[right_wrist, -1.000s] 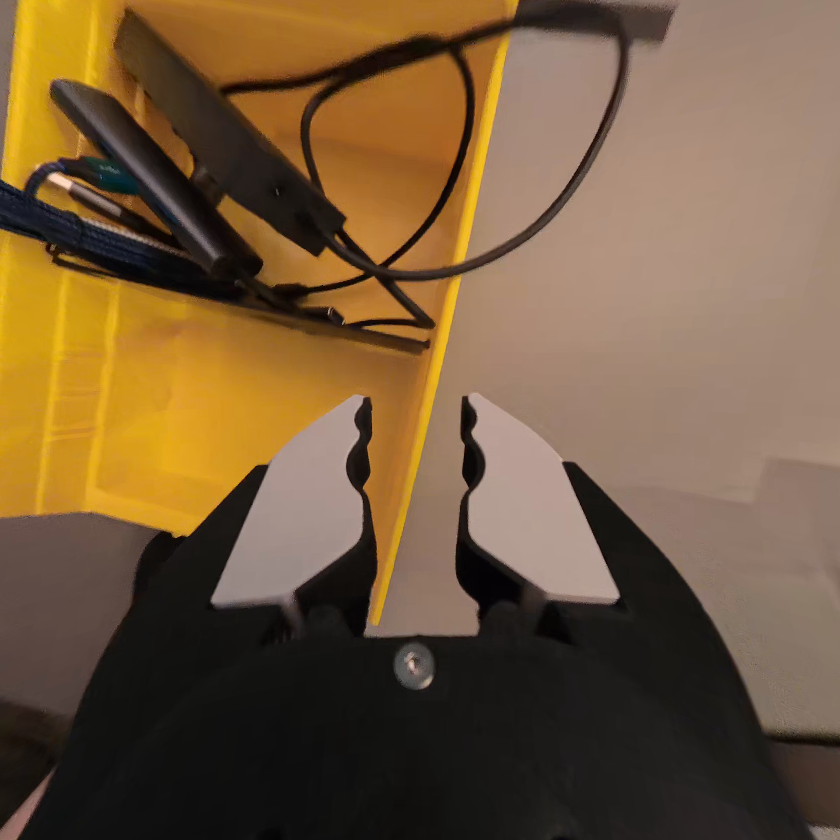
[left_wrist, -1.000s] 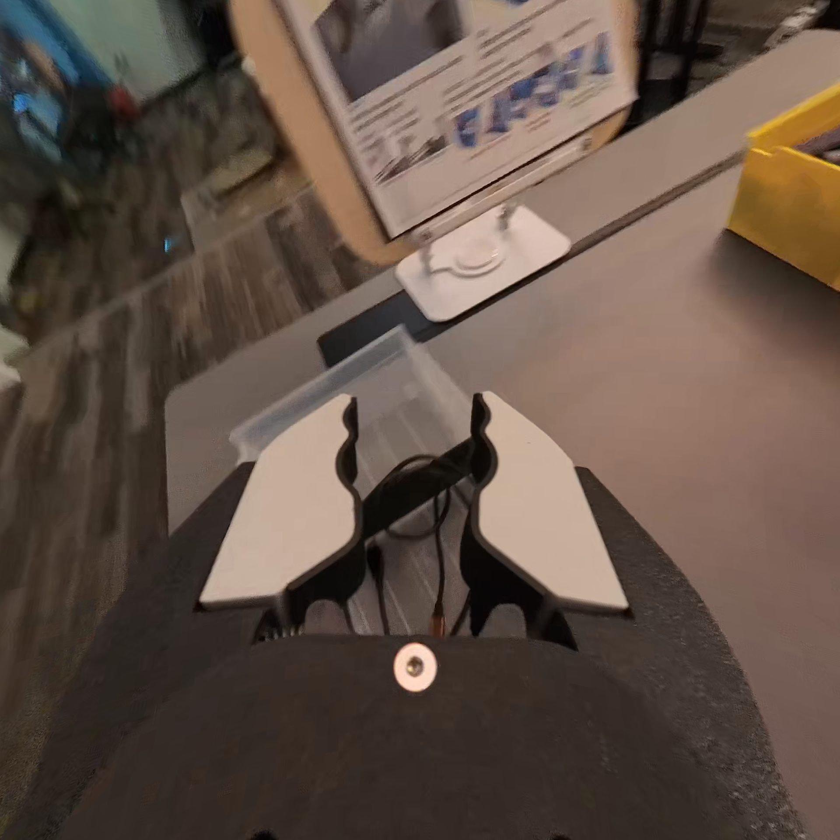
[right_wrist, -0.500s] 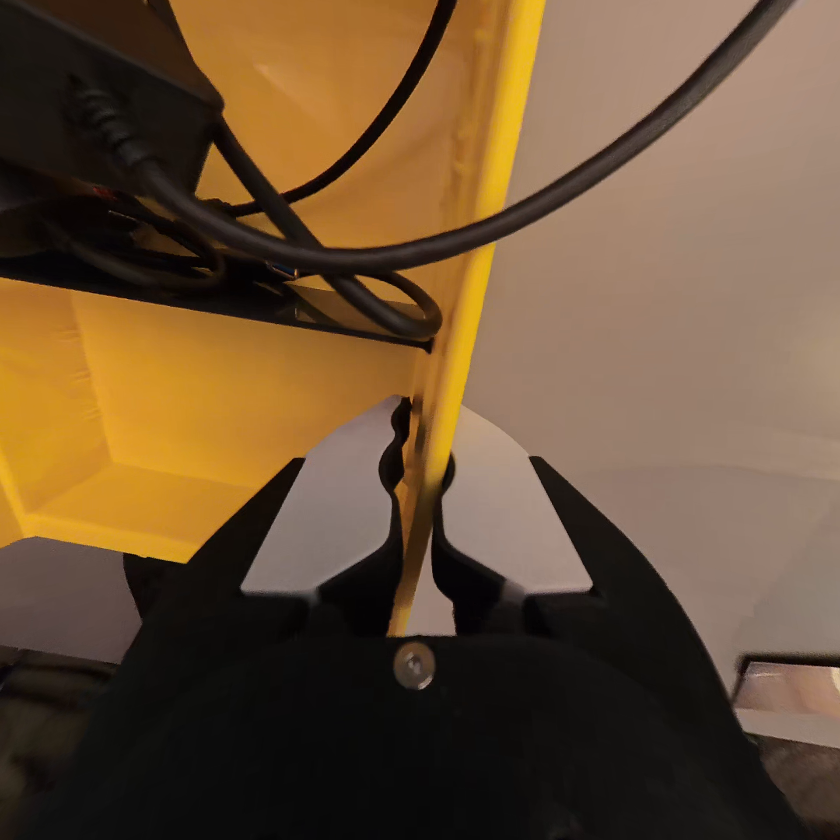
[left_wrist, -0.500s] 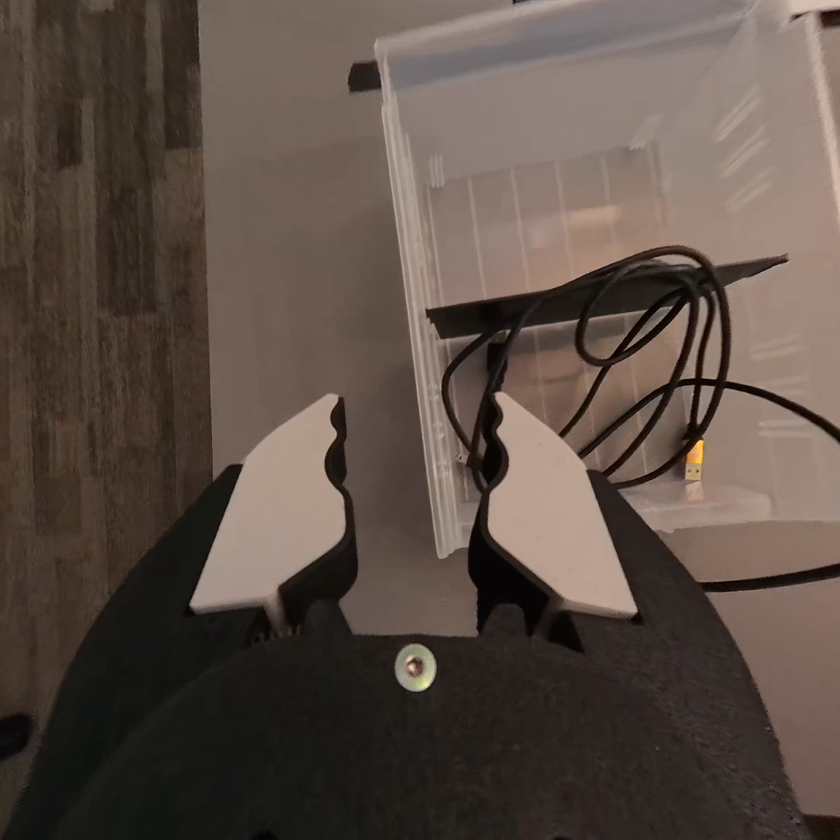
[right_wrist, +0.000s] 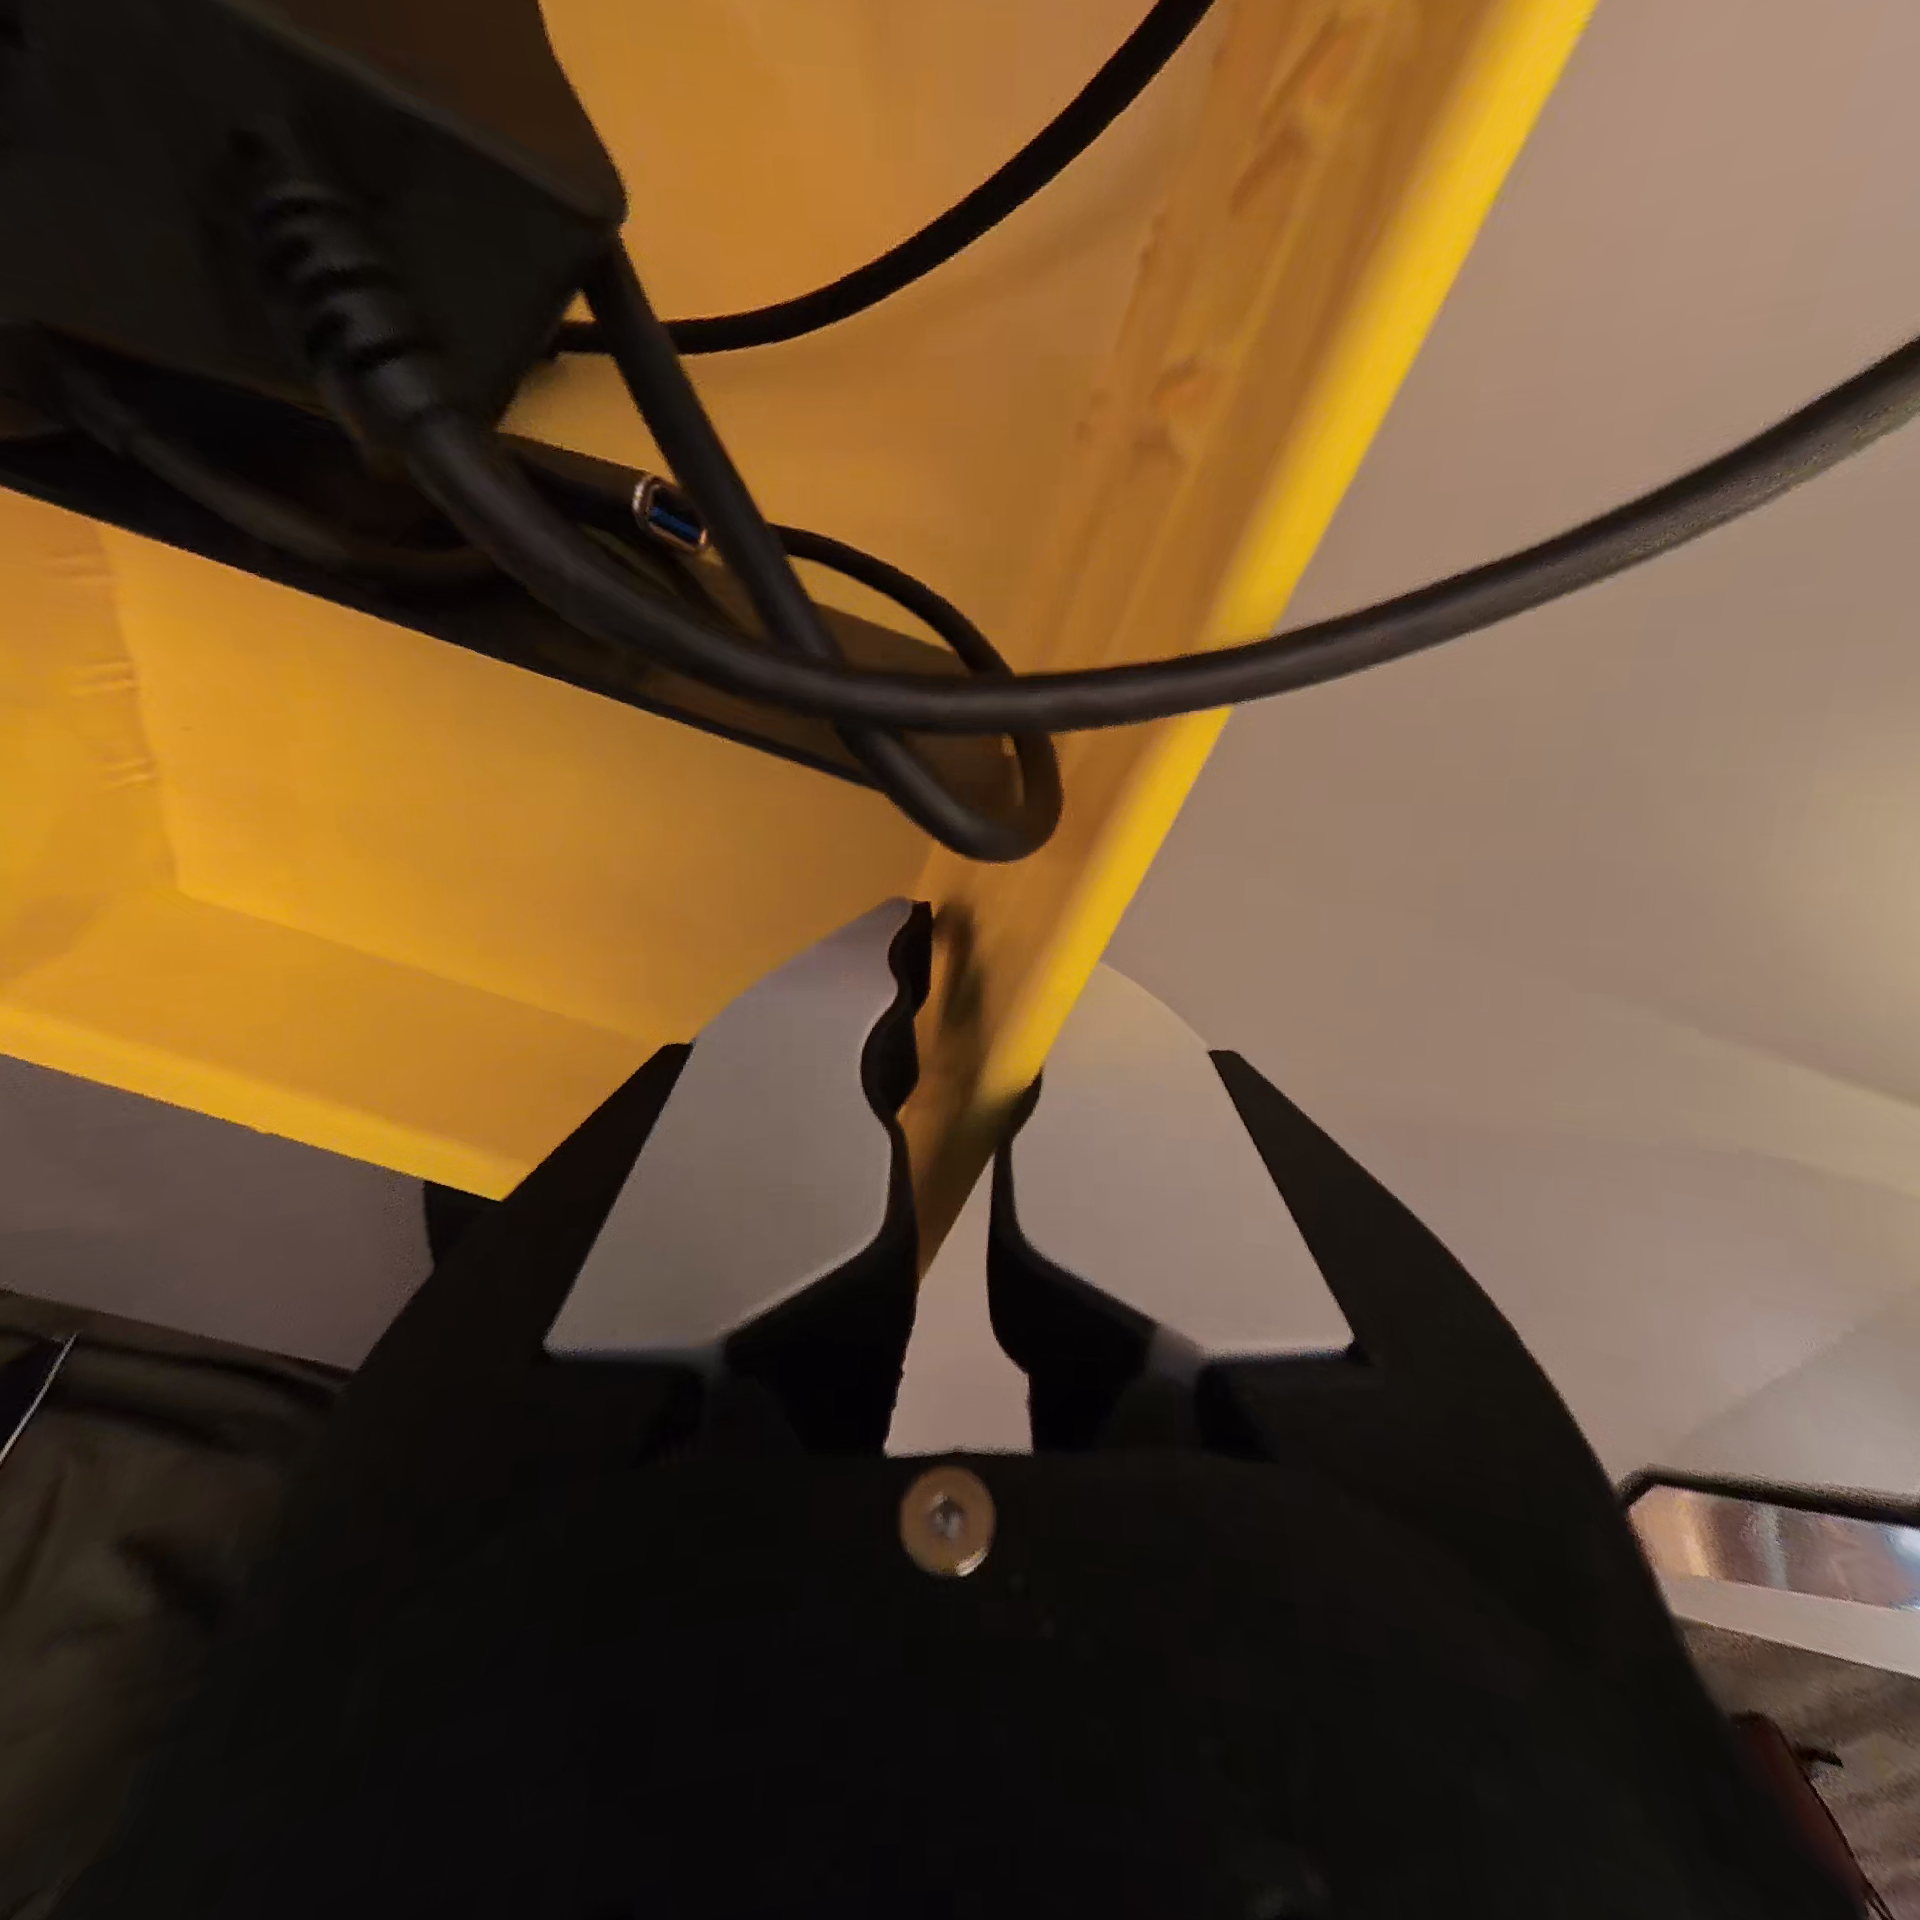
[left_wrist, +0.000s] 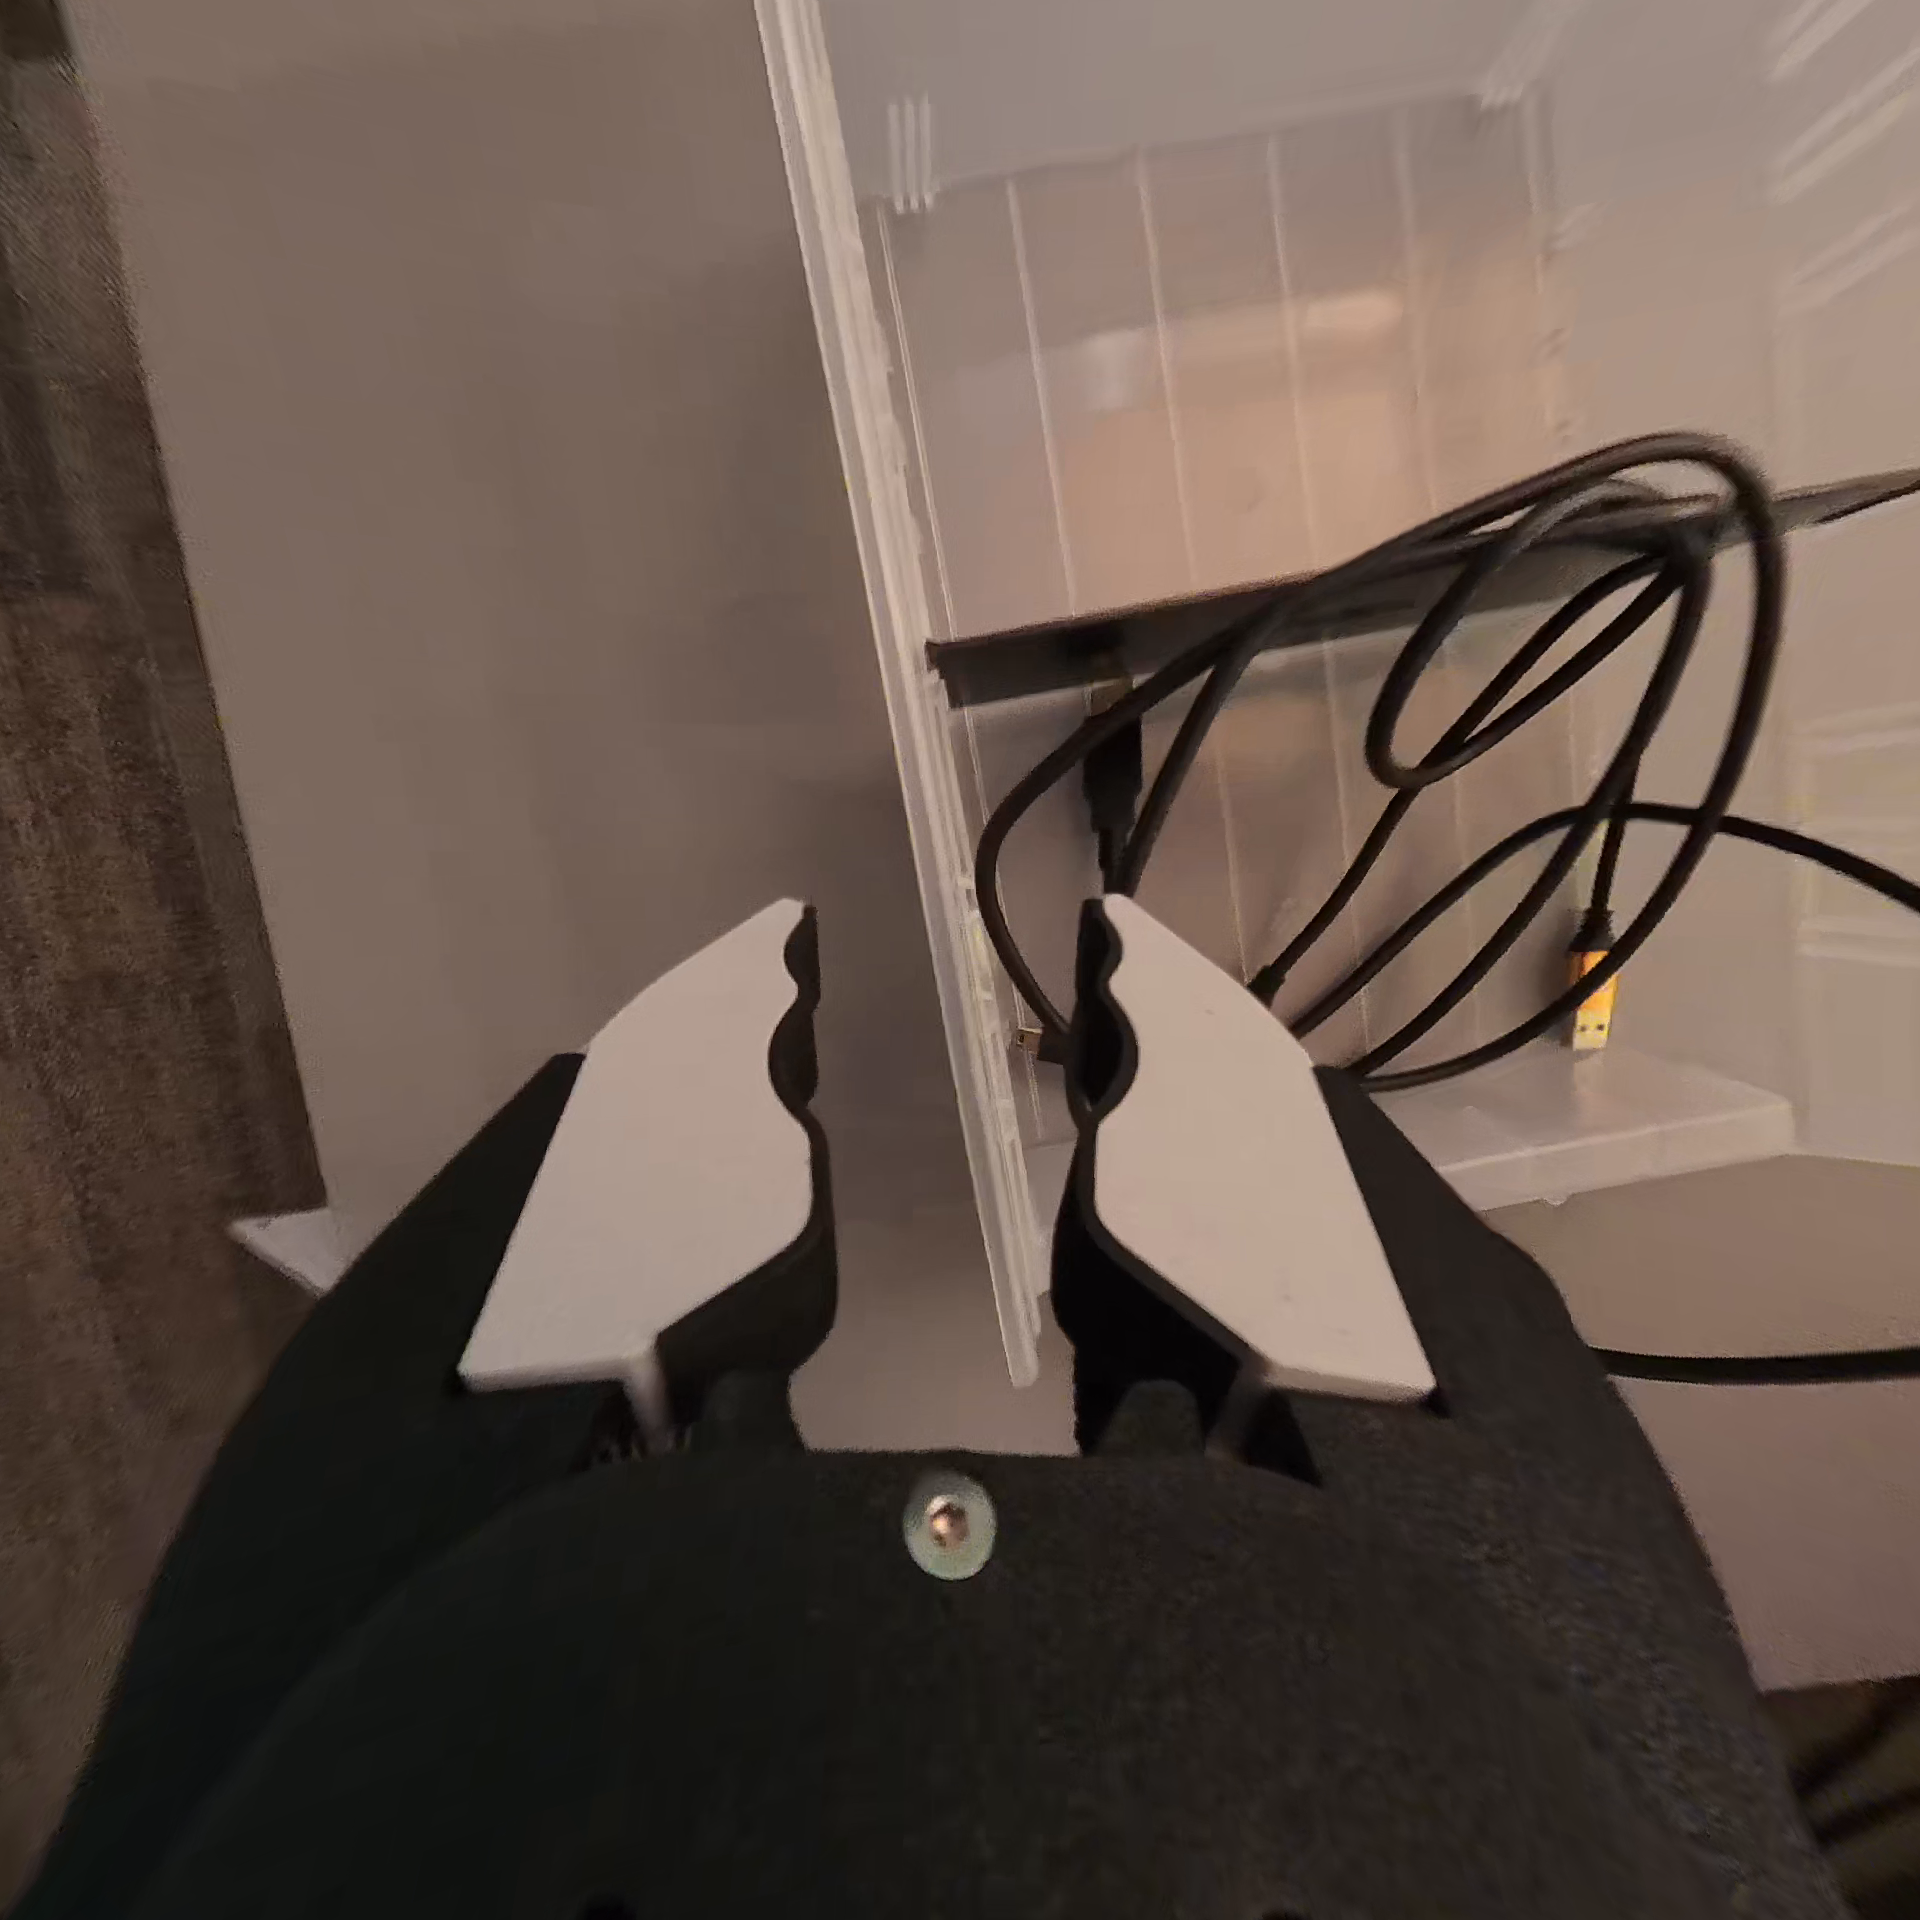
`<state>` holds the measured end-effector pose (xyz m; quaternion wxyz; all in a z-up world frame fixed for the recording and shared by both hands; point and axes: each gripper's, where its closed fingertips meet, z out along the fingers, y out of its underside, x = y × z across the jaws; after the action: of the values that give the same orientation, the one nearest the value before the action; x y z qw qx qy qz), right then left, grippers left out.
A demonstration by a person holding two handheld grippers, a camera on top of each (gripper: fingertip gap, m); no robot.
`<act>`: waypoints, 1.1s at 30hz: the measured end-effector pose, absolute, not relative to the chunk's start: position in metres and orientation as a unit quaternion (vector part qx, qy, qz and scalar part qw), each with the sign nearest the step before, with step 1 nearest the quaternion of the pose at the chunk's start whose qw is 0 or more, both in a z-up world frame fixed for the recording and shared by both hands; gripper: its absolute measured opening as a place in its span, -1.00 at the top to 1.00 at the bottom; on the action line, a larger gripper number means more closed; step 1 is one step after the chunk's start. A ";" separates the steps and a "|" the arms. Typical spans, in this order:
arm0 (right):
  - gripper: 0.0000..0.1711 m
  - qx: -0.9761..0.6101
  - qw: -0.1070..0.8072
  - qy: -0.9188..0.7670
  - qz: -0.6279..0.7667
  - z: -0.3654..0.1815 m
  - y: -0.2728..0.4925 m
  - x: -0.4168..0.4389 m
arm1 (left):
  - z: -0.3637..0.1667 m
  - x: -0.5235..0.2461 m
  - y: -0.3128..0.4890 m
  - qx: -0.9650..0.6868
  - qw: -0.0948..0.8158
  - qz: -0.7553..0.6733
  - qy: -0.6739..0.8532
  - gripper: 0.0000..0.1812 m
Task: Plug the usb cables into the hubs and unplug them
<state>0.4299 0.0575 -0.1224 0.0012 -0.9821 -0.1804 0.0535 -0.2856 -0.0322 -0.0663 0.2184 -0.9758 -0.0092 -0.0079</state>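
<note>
The right claw (right_wrist: 961, 1023) is clenched on the yellow bin (right_wrist: 1226, 582) wall; hubs (right_wrist: 281, 208) lie inside. The left claw (left_wrist: 945, 925) is released astride the clear bin (left_wrist: 935, 831) wall, near the cables (left_wrist: 1558, 644). Clench squarely before pulling along the bench (left_wrist: 499, 520).

Black usb cables (left_wrist: 1558, 665) are being kept in loose coils inside a clear bin (left_wrist: 914, 727), draped over its dark divider (left_wrist: 1039, 655); an orange-tipped plug (left_wrist: 1590, 997) is hanging down near the bin's front. A black hub (right_wrist: 291, 197) is being held in a yellow bin (right_wrist: 1195, 520), w/ thick black leads (right_wrist: 727, 665) looping out over the bin's wall, and a blue-cored plug (right_wrist: 670, 514) is lying beside the hub.
</note>
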 end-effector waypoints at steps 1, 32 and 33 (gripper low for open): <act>0.90 -0.982 -0.003 -0.183 0.050 -0.122 0.057 0.424 | -0.073 -0.286 -0.034 -0.979 0.202 -0.008 -0.008 0.49; 0.86 -0.965 -0.002 -0.257 0.058 -0.125 0.065 0.255 | -0.115 -0.210 -0.028 -0.991 0.058 -0.011 0.121 0.79; 0.86 -0.964 -0.003 -0.258 0.058 -0.125 0.064 0.255 | -0.115 -0.205 -0.028 -0.990 0.054 -0.010 0.127 0.78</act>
<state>0.2547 0.0645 -0.1250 -0.0031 -0.9644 -0.2582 0.0575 -0.2046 -0.0281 -0.1149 0.0541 -0.9903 0.1273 -0.0103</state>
